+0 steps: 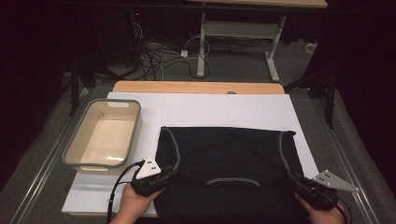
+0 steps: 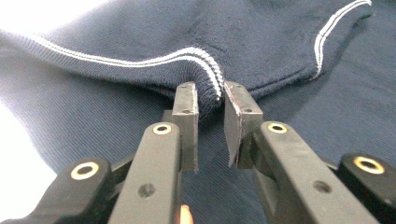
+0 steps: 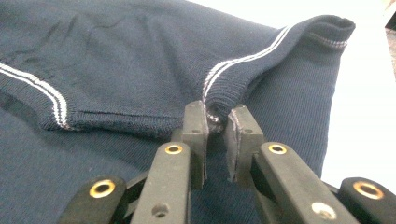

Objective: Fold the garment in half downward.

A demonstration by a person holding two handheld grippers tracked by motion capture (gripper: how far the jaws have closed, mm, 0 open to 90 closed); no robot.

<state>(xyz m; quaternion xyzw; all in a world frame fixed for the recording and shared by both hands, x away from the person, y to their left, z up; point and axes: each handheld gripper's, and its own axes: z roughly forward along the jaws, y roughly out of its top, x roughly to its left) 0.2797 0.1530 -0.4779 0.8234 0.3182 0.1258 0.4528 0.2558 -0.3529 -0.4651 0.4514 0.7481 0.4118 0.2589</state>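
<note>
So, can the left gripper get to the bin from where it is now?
Probably not freely. The bin sits just beyond the left gripper with bare mat between them, but its jaws pinch the garment edge, so it must let go or drag the cloth along.
</note>
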